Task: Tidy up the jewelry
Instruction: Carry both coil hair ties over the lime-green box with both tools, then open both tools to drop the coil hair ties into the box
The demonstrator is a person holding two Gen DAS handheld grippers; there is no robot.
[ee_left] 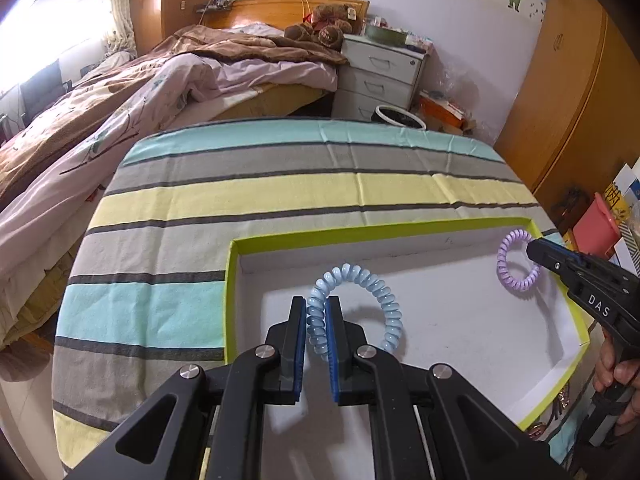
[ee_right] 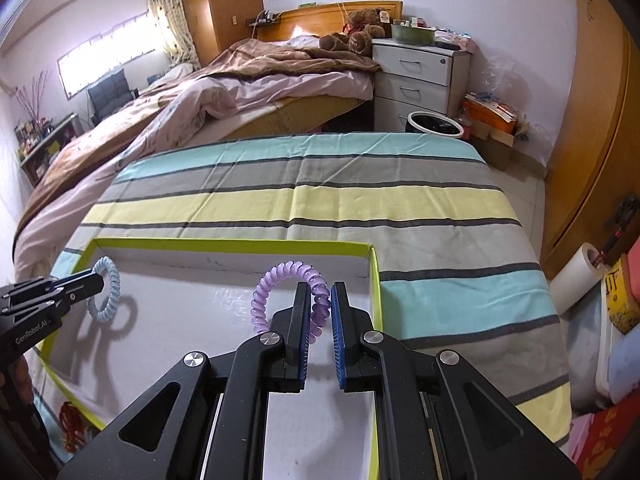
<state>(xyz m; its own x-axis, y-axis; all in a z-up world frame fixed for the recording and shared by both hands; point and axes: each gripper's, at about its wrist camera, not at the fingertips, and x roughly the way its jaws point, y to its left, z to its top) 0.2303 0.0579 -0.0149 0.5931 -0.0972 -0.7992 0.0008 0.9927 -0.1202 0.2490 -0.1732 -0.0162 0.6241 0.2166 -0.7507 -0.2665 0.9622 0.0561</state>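
My left gripper [ee_left: 317, 312] is shut on a light blue spiral bracelet [ee_left: 384, 300] and holds it above the white floor of a shallow box with a lime green rim [ee_left: 360, 232]. It also shows in the right wrist view [ee_right: 98, 280], with the blue bracelet [ee_right: 110, 292]. My right gripper [ee_right: 321, 300] is shut on a purple spiral bracelet [ee_right: 276, 280] over the box's right part near its rim [ee_right: 224, 245]. In the left wrist view the right gripper [ee_left: 534, 250] holds the purple bracelet [ee_left: 508, 264] near the box's far right corner.
The box lies on a table with a striped cloth [ee_left: 280, 184] of teal, grey and yellow bands. Behind it are a bed [ee_left: 160, 80], a white drawer unit [ee_left: 380, 76] and a bin [ee_left: 400, 116]. Boxes and a paper roll [ee_right: 580, 276] crowd the right side.
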